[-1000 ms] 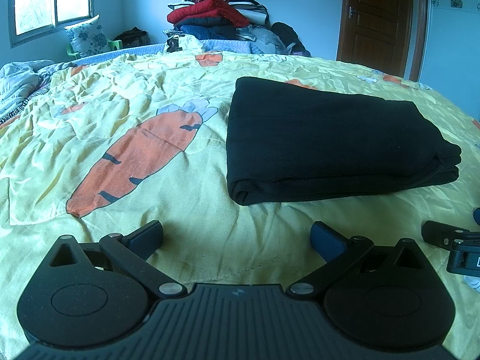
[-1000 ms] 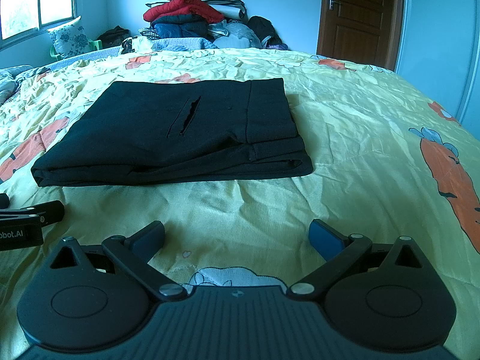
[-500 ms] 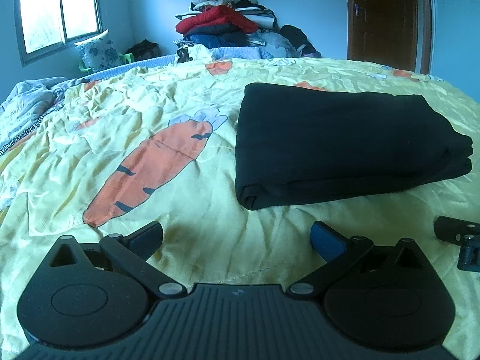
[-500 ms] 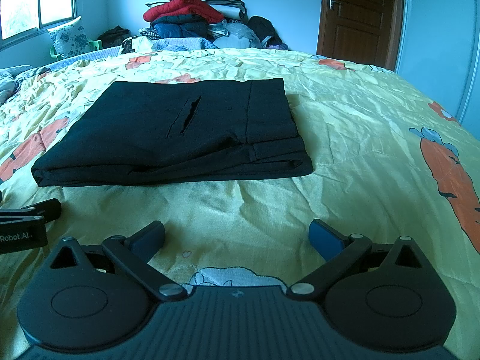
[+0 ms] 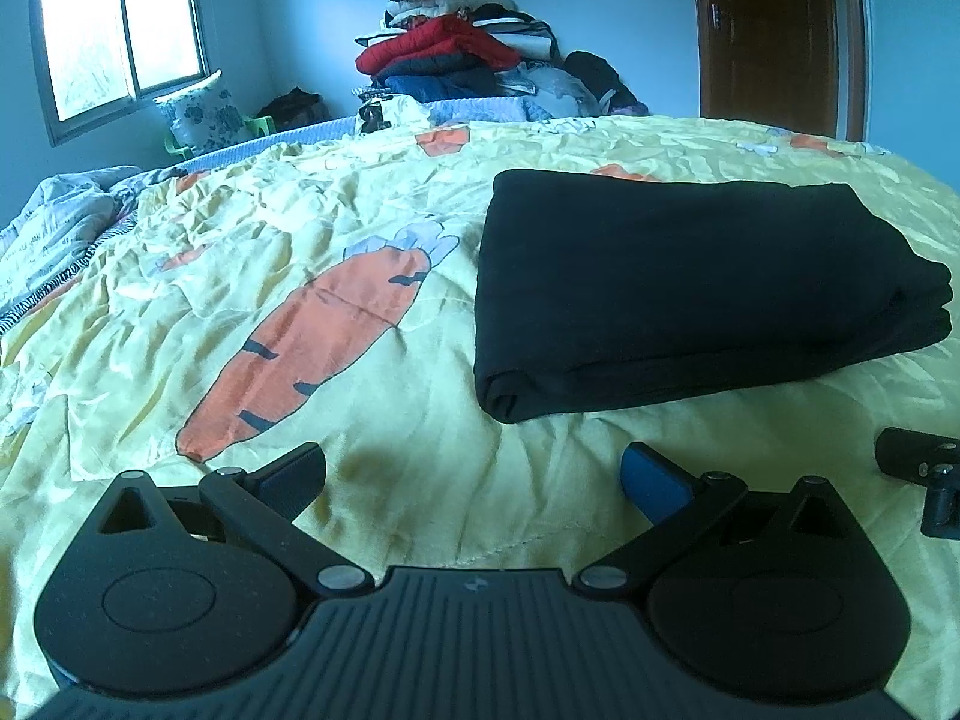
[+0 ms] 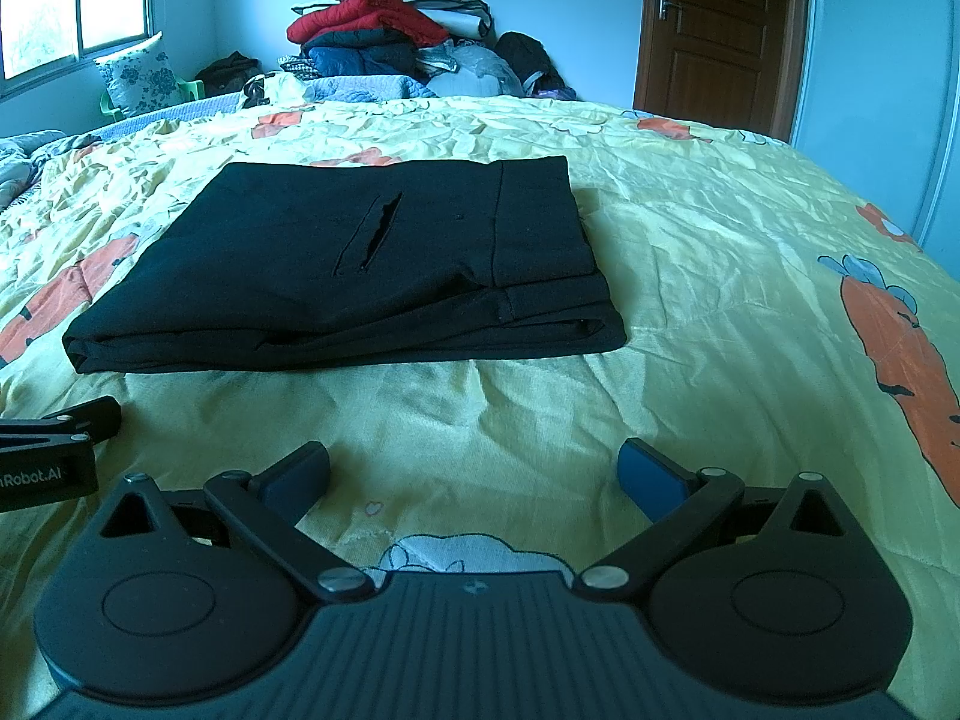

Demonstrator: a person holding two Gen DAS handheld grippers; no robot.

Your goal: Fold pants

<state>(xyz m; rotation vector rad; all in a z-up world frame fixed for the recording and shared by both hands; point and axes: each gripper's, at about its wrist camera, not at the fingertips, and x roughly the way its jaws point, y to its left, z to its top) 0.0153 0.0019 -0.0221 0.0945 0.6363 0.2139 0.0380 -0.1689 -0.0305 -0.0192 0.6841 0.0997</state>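
The folded pants (image 6: 360, 264) look soft and floppy, best pinched at the thick near fold, while both grippers, left (image 5: 474, 474) and right (image 6: 474, 474), hang released, empty.

We see only a tip of the right gripper (image 5: 927, 474) at the left wrist view's right edge, the rest cut off. Likewise the left gripper (image 6: 51, 450) runs off the right wrist view's left edge, its printed label clipped. The pants' (image 6: 360, 264) inner layers are hidden under the top fold. We cannot tell apart the garments in the far clothes pile (image 6: 384, 30).
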